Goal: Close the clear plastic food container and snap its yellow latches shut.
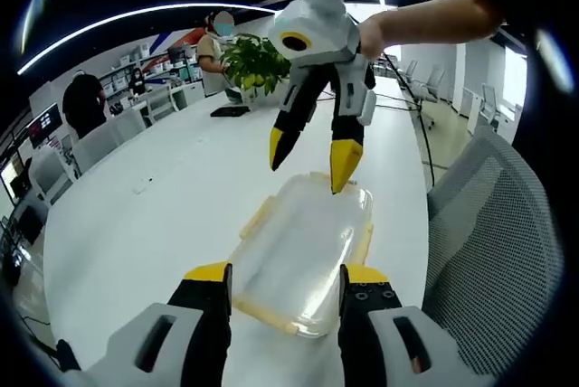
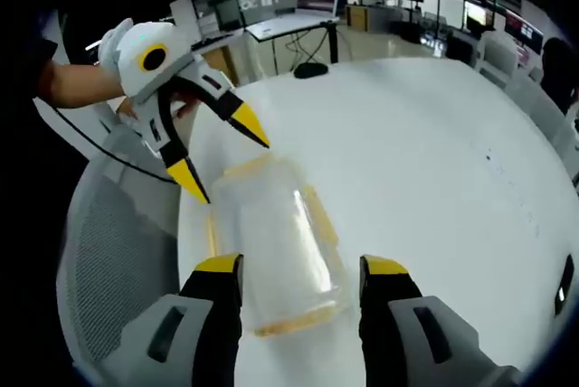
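White table (image 1: 163, 206): carries the clear container (image 1: 303, 256) near one long edge, beside a grey mesh chair (image 1: 493, 242). Lid sits on the container; yellow latches (image 2: 318, 213) line its sides, engagement unclear through the clear plastic. Left gripper (image 1: 285, 277): jaws wide, straddling the container's near end, holding nothing. Right gripper (image 2: 300, 271): jaws wide, straddling the opposite end; contact with either one's jaws cannot be judged.
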The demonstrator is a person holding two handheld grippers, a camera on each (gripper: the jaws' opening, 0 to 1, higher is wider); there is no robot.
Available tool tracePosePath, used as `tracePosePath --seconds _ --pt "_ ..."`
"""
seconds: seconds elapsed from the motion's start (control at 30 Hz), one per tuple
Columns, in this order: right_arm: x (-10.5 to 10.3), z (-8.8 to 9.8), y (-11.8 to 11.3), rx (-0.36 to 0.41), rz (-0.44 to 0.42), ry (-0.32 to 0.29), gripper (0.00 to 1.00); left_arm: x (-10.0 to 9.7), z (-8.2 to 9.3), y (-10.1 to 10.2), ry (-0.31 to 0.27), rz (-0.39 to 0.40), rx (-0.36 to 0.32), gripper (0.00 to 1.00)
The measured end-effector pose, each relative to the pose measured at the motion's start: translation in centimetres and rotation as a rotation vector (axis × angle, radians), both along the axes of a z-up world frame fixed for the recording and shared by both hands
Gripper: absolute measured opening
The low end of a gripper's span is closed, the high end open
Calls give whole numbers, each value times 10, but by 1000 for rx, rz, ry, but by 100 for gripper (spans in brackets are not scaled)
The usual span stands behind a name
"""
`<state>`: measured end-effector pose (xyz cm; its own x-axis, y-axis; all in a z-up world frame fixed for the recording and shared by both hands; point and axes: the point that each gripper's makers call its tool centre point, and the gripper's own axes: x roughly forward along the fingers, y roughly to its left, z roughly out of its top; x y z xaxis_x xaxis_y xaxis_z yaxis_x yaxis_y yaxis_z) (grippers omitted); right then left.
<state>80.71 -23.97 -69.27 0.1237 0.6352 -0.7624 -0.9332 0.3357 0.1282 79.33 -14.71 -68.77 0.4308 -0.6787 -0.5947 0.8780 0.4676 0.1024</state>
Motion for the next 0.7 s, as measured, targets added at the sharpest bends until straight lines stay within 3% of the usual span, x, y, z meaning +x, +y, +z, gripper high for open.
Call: tracePosePath --seconds 0.5,0.7 --pt "-22 -6 -19 35 -121 -102 51 -11 -11 10 26 44 -4 48" --pt "-31 -7 -26 62 -179 -114 52 -15 -13 12 26 69 -8 49"
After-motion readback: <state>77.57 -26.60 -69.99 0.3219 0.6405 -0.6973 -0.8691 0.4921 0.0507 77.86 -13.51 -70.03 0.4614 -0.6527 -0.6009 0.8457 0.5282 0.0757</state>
